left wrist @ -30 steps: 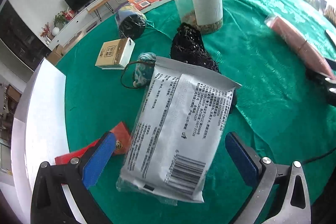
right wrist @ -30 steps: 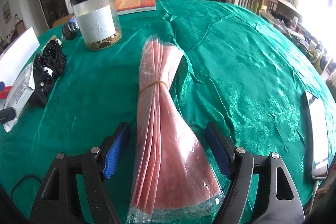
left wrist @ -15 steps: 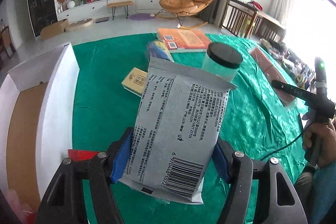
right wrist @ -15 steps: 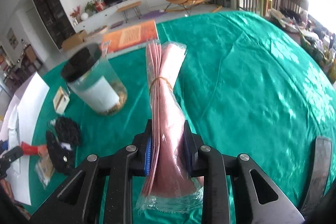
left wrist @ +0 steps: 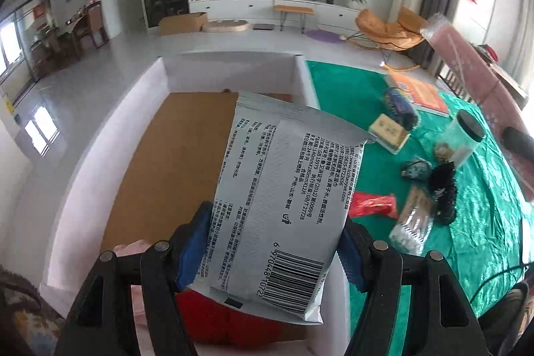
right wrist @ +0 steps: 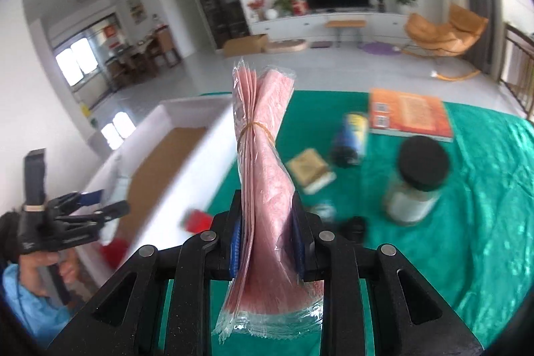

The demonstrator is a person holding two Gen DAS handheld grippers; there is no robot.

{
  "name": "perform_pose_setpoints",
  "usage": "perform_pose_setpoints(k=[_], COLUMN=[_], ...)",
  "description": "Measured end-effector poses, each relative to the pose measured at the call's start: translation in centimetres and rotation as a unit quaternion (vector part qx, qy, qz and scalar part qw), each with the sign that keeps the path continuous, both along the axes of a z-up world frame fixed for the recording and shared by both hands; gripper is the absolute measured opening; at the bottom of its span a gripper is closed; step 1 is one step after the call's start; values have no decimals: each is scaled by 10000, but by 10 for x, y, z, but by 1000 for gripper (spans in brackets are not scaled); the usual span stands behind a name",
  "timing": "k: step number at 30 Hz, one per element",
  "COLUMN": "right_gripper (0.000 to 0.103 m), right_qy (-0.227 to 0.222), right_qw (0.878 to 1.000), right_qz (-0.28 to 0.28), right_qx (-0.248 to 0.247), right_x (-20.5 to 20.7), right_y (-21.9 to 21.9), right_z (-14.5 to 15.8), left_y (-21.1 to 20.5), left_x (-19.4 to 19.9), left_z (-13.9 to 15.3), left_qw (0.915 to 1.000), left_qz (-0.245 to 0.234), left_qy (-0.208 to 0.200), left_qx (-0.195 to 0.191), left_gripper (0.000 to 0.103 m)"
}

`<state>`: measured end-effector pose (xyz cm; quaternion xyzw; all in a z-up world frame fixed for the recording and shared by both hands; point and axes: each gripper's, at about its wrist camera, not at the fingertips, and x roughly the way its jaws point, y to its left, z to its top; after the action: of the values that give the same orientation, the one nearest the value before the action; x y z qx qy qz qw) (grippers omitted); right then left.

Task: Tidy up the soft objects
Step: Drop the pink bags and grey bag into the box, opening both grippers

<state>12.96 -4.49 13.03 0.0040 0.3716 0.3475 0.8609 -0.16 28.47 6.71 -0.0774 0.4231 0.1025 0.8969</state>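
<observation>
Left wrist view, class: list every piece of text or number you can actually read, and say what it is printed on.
"6 970448 1072", cut off at the edge: barcode on the grey pack.
"GB 15979", "GB/T 27728": same pack.
Chinese small print on the pack: too small to read.
Orange book, yellow box: blurred, unreadable.

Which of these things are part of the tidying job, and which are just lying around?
Part of the job:
- grey wipes packet, held in the left claw
- pink bundle, held in the right claw
- white box

Lying about:
- black-lidded jar
- orange book
- small tan box
</observation>
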Motion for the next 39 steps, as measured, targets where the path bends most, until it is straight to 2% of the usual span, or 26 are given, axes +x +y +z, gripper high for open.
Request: perform_pose_setpoints(k=[3,4,5,6,7,10,12,15,17,19,22,25,27,30,34,38,39], right_gripper=[29,39,59,71,75,75,75,75,75,75,75,75,75,75,83,85,85], right_qy=[287,421,588,730,840,690,531,345,188,156,294,312,270,194,119,128,128], right_qw=[9961,9930,9891,9853,9817,9842,9909,9987,9981,9892,9680,9563,9541,9543,9542,9535,9535], right_qz=[773,1006,1215,1367,1477,1343,974,186,-537,-1209,-1985,-2401,-2526,-2523,-2556,-2572,-2573], right_qx=[324,444,595,720,864,921,764,332,-234,-813,-1507,-1636,-1588,-1589,-1551,-1569,-1567], right_x=[-29,-36,-43,-47,-50,-49,-45,-35,-27,-23,-27,-40,-44,-46,-44,-44,-45], right_y=[62,80,96,104,111,96,72,21,-22,-63,-118,-150,-152,-156,-161,-162,-164], right_z=[4,3,1,-1,-3,-9,-19,-48,-79,-116,-166,-185,-185,-188,-195,-197,-197], left_y=[27,33,39,42,45,44,34,-2,-35,-78,-147,-205,-226,-233,-234,-221,-220], left_x=[-17,-20,-24,-28,-32,-36,-34,-29,-23,-17,-10,1,6,12,19,34,37], left_z=[-7,-8,-8,-6,-4,0,1,3,4,1,-18,-54,-81,-110,-138,-142,-143], left_qw=[9985,9975,9965,9953,9939,9925,9935,9954,9954,9927,9838,9749,9714,9698,9690,9743,9754], left_qz=[529,675,807,925,1042,1081,896,347,-166,-773,-1680,-2226,-2345,-2343,-2275,-2149,-2106], left_qy=[62,47,-11,-103,-242,-546,-698,-861,-881,-819,-470,28,337,586,784,656,613], left_qx=[151,203,231,251,273,186,-9,-251,-340,-427,-409,-3,164,338,564,183,201], left_gripper=[73,81,90,93,95,96,96,96,96,96,96,96,96,96,98,102,103])
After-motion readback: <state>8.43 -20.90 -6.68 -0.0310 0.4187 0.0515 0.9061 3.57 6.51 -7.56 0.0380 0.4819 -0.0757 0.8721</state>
